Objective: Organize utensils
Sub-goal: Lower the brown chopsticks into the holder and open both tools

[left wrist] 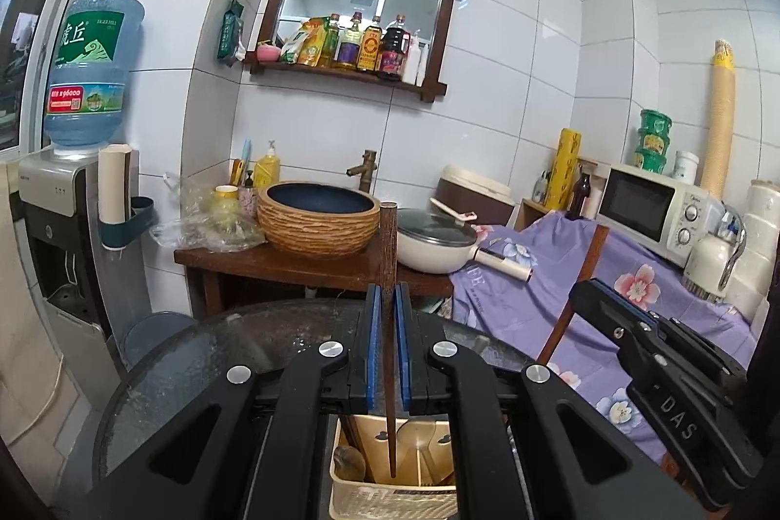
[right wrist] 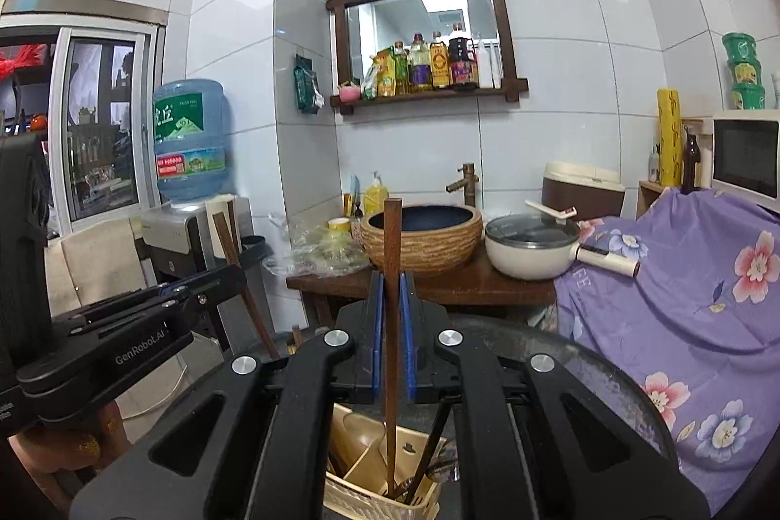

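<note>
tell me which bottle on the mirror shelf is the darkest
The soy-sauce-dark bottle with the black cap, second from the right on the mirror shelf. The plain white bottle stands to its right; the amber and yellow-green oil bottles stand to its left.

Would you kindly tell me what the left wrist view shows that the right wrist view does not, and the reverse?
Only the left wrist view shows the microwave's control knobs and the tall cream roll behind it. Only the right wrist view shows the sliding window with a red tassel. Both share the woven-look basin, the white pan, and each hand-held gripper shut on a wooden chopstick over the beige utensil basket.
</note>
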